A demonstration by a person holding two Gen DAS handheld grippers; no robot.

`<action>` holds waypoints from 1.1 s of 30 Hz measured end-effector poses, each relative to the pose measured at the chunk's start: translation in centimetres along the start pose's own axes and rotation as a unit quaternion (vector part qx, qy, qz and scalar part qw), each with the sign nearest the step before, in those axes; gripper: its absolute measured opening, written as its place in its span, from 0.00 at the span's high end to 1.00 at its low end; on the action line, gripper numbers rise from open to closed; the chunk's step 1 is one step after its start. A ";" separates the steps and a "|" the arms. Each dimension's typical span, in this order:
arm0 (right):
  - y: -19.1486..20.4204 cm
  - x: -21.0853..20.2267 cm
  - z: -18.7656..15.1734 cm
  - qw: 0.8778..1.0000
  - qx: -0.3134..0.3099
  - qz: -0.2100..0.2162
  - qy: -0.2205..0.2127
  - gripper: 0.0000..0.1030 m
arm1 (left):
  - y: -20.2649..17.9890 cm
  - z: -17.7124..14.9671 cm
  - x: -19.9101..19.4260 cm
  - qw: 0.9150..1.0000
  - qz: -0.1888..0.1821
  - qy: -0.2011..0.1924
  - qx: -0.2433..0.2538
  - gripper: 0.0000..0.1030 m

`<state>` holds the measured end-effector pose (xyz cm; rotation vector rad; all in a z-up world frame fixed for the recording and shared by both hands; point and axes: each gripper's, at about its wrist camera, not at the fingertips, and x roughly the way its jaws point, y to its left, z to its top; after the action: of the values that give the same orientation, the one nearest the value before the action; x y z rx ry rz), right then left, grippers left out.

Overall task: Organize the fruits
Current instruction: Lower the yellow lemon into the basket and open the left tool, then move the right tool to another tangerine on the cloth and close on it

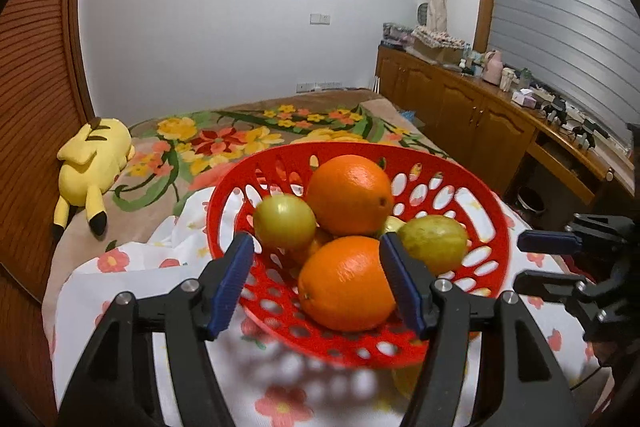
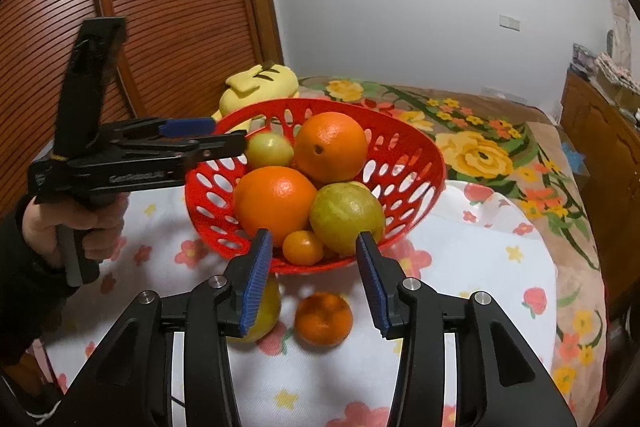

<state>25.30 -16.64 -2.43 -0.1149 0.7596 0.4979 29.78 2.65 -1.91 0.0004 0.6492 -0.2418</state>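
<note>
Now, view by view:

Left wrist view — left gripper (image 1: 318,247): jaws apart, blue pads on either side of the near orange (image 1: 344,285) with a clear gap on the left pad; the right pad sits just beside the fruit, and I cannot tell if it touches.
Left wrist view — basket (image 1: 496,227): red, perforated, resting on a white flowered cloth (image 1: 128,267); it holds two oranges, the far orange (image 1: 350,193) behind the near one, plus a green fruit (image 1: 284,221) at left and another green fruit (image 1: 434,243) at right.
Left wrist view — right gripper (image 1: 520,261): enters from the right edge, fingers parted, nothing between them.
Left wrist view — surroundings: yellow plush toy (image 1: 94,167) on the floral bedspread (image 1: 240,135).

Right wrist view — right gripper (image 2: 314,247): jaws apart and empty, hovering just before the basket's near rim.
Right wrist view — loose fruit: a small mandarin (image 2: 323,319) lies on the cloth outside the basket; a yellowish fruit (image 2: 266,315) lies partly behind the left pad.
Right wrist view — basket contents: another small mandarin (image 2: 303,247) sits low at the front.
Right wrist view — hand (image 2: 76,223): grips the left gripper's handle at the left side.
</note>
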 end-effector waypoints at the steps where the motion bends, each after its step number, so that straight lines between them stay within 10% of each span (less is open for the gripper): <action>1: 0.1 -0.2 -0.2 1.000 0.003 -0.001 -0.001 0.57 | -0.1 -0.3 -0.6 1.000 -0.002 -0.005 0.001 0.36; 33: -0.9 4.1 -5.7 0.998 0.054 -0.019 0.038 0.51 | -2.3 -7.3 -2.1 1.000 -0.023 -0.015 -0.006 0.36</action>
<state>24.69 -17.41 -9.43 -0.0472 0.8558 0.4181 23.33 1.41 -6.29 -0.0287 0.6218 -0.2821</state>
